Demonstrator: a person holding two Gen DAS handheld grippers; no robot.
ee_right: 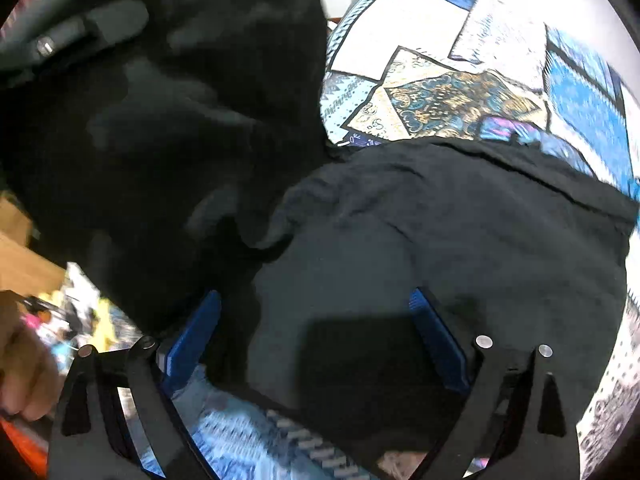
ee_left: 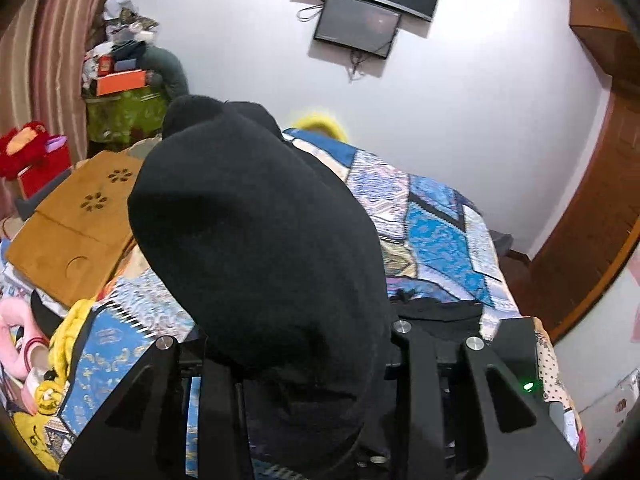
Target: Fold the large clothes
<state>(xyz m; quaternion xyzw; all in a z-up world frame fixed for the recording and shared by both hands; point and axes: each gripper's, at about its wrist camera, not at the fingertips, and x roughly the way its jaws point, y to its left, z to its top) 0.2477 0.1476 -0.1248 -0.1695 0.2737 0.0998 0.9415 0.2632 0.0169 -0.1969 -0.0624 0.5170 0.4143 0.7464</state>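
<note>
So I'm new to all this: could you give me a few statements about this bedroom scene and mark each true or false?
1. The garment being handled is black. True.
2. The bedspread is plain white. False: it is a blue patchwork.
3. The right gripper has its blue fingers spread apart over the cloth. True.
4. A screen hangs on the wall. True.
5. The left gripper has nothing between its fingers. False: black cloth sits there.

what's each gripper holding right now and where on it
The left gripper is clamped on a bunched fold of the black garment. The right gripper is open over the garment, gripping nothing.
</note>
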